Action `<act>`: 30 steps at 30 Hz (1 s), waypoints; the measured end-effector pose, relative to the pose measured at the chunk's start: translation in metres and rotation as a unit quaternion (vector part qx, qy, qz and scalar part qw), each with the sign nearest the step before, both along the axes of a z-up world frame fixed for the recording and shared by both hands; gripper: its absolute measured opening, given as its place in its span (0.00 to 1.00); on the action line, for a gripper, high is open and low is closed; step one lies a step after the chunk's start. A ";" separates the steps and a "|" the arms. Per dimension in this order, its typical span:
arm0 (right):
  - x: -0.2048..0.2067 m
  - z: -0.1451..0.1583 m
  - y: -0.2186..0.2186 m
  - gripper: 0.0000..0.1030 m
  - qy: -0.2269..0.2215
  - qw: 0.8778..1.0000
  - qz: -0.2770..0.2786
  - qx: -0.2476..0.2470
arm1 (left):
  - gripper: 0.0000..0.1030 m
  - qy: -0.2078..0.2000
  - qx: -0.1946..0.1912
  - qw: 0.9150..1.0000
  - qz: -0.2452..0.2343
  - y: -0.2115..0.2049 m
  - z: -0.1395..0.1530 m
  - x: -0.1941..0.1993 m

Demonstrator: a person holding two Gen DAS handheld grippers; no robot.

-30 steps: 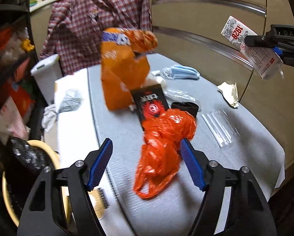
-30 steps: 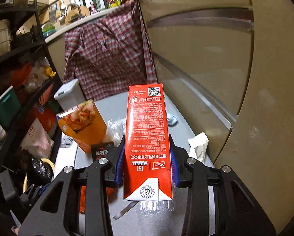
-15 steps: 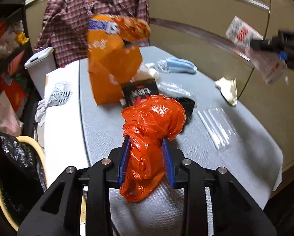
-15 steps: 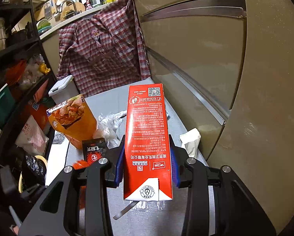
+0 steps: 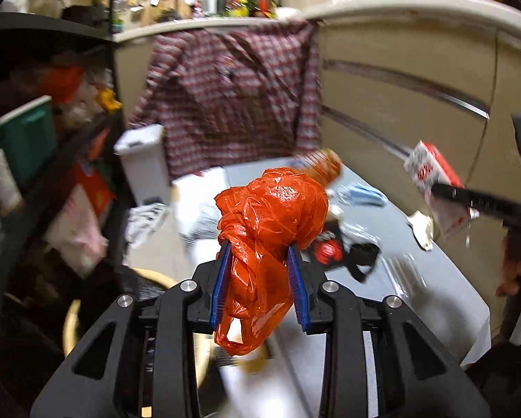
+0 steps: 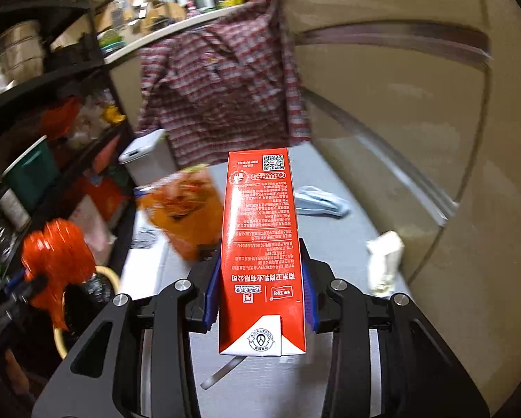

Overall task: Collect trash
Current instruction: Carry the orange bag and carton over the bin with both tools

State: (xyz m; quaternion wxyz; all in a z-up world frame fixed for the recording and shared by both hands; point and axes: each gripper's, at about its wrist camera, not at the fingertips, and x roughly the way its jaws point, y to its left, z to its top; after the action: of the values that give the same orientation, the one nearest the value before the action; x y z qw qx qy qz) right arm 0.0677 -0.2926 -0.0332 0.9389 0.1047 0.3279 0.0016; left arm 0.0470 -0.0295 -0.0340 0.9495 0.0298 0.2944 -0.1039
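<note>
- Gripping the orange plastic bag (image 5: 270, 216), your left claw (image 5: 260, 289) holds it clear above the tabletop (image 5: 434, 278).
- Your right claw (image 6: 260, 292) clamps the red carton (image 6: 260, 230), also off the tabletop.

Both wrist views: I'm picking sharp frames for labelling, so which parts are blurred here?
Left wrist view: crumpled orange plastic bag in the gripper is sharp with glare spots; table clutter and shelves smear. Right wrist view: red milk carton is crisp; orange snack bag and background streak.

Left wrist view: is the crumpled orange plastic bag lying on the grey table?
No: the crumpled orange plastic bag hangs clamped in the left gripper, lifted clear above the grey table.
</note>
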 end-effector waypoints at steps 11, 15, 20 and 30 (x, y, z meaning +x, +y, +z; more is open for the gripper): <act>-0.018 0.017 0.157 0.37 -0.024 0.988 0.149 0.016 | 0.30 -0.037 -0.015 0.993 0.110 0.106 0.028 -0.028; -0.021 0.005 0.207 0.37 -0.013 0.982 0.186 0.014 | 0.30 -0.004 -0.003 0.990 0.142 0.139 0.008 -0.024; -0.021 -0.015 0.256 0.37 0.008 0.975 0.222 0.004 | 0.30 0.027 -0.016 0.984 0.176 0.179 -0.006 -0.023; -0.014 -0.030 0.304 0.37 0.032 0.969 0.245 -0.003 | 0.30 0.050 0.008 0.978 0.205 0.199 -0.018 -0.015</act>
State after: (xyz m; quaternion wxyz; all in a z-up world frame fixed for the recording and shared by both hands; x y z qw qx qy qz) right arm 0.0538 0.0113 -0.0633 0.8989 0.0186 0.3738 0.2278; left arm 0.0321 0.1696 -0.0518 0.9346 -0.0289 0.3418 0.0935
